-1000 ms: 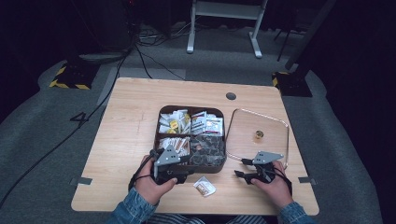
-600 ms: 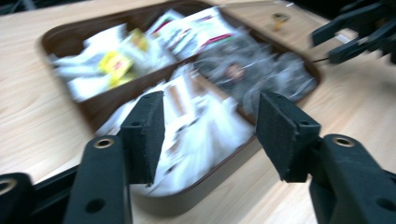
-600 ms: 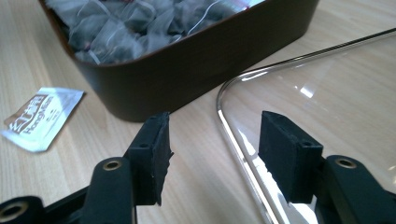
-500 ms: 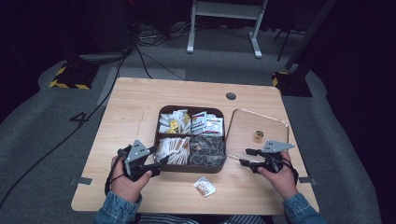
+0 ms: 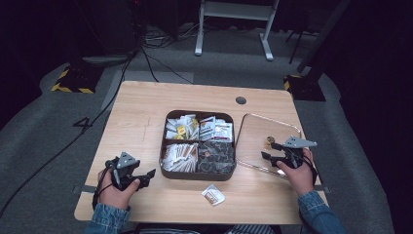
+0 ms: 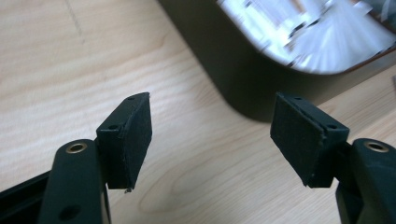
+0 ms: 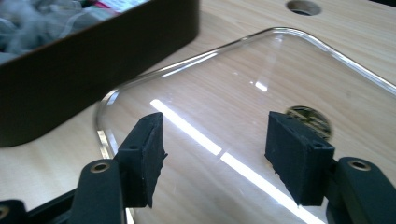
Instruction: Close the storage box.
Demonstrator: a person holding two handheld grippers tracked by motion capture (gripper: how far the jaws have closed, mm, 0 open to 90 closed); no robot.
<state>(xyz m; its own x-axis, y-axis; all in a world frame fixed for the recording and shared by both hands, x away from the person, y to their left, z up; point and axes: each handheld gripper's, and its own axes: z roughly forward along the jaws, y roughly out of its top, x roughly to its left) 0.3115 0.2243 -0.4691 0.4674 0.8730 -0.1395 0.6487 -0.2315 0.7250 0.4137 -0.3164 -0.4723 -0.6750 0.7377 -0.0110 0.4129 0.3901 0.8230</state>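
Observation:
A dark box [image 5: 198,174] with four compartments of packets and tea bags stands mid-table. Its clear lid [image 5: 253,131] lies flat to the right, brass knob [image 5: 269,142] up. My left gripper [image 5: 147,175] rests left of the box's near corner [image 6: 243,88]; its jaws [image 6: 210,116] have just been opening and stand open with only bare wood between them. My right gripper [image 5: 268,150] hovers at the lid's near right edge. In the right gripper view its jaws [image 7: 215,135] have also just been opening, and they stand open over the clear lid [image 7: 224,93], with the knob [image 7: 308,119] just ahead of the right jaw.
A small loose packet [image 5: 213,194] lies on the wooden table [image 5: 136,117] in front of the box. A round cable hole [image 5: 240,100] sits near the far edge. Cables and a metal stand's legs are on the grey floor beyond.
My left hand has slid left, away from the box's front, and its jaws are wider. My right hand has moved forward and right over the lid's edge. The loose packet has stayed put.

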